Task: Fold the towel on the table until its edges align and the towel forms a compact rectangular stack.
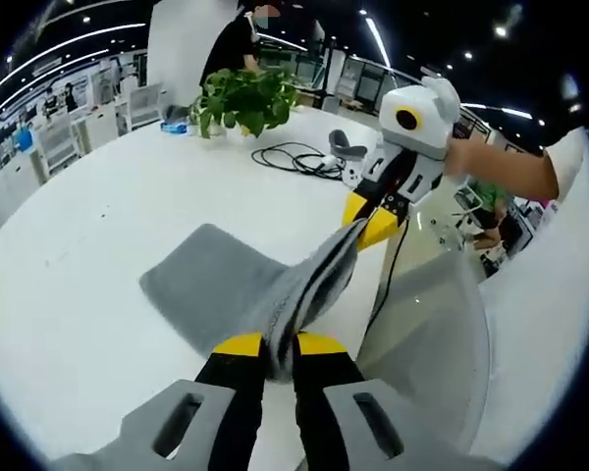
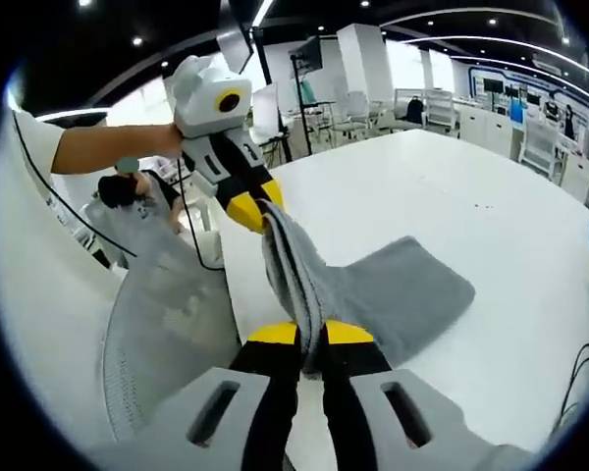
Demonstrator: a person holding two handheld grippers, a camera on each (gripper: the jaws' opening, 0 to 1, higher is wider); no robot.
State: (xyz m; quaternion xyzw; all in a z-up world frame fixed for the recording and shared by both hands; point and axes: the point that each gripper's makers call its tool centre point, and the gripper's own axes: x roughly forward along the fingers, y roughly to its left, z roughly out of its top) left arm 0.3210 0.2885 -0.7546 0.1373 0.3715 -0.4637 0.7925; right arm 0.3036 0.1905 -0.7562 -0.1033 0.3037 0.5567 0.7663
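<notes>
Left gripper view: left gripper (image 1: 280, 345) at 6 o'clock, jaws clamped on a corner of the grey towel (image 1: 226, 280). Right gripper (image 1: 365, 224) at 1 o'clock, pinching the opposite corner. Towel edge stretched taut between both, rest lying on the white table (image 1: 88, 245). Potted plant (image 1: 243, 98) at 12 o'clock, black cable (image 1: 296, 159) beside it.

Right gripper view: right gripper (image 2: 311, 339) closed on towel (image 2: 393, 289); left gripper (image 2: 255, 208) at 11 o'clock.
</notes>
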